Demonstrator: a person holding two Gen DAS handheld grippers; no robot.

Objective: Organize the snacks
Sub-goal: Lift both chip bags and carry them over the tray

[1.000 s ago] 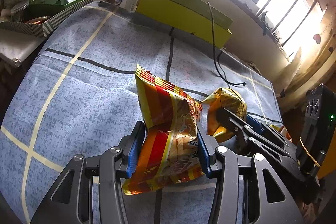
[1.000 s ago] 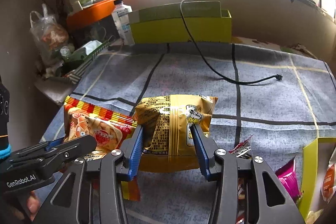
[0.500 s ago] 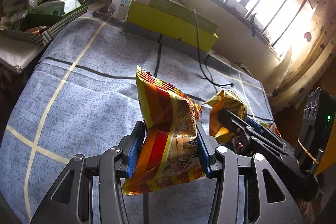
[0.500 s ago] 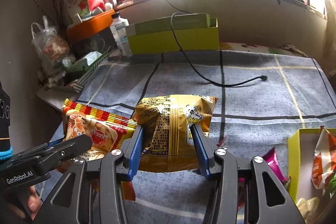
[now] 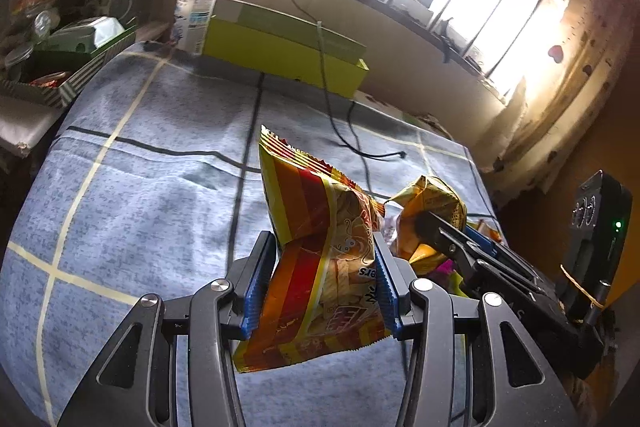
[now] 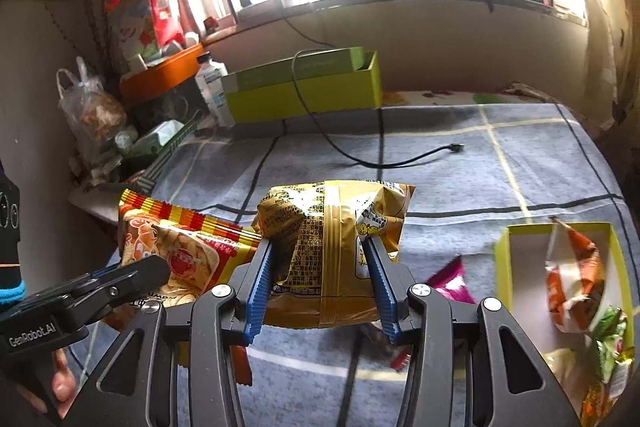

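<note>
A: Nearest first. What is each tool carrying?

B: The left tool is clamped on the red-and-yellow striped bag, its blue pads pressing both sides, the bag hanging clear of the blue checked cloth. The right tool is clamped on the gold bag in the same way, also lifted off the cloth. The two bags hang just beside each other.

A: So which step is this?

B: I judge it the carry: both snacks are picked up and not yet put away.

A: Where should they go?

B: Probably the open yellow-green box to the right of the gold bag in the right wrist view. It already holds an orange packet and a few others. A magenta wrapper lies on the cloth just beside it.

A: And the next move?

B: Swing right over the box rim, one bag at a time, then let go into the free white corner.

A: Anything beyond?

B: A black cable trails across the cloth, and a long green box stands under the window.
</note>
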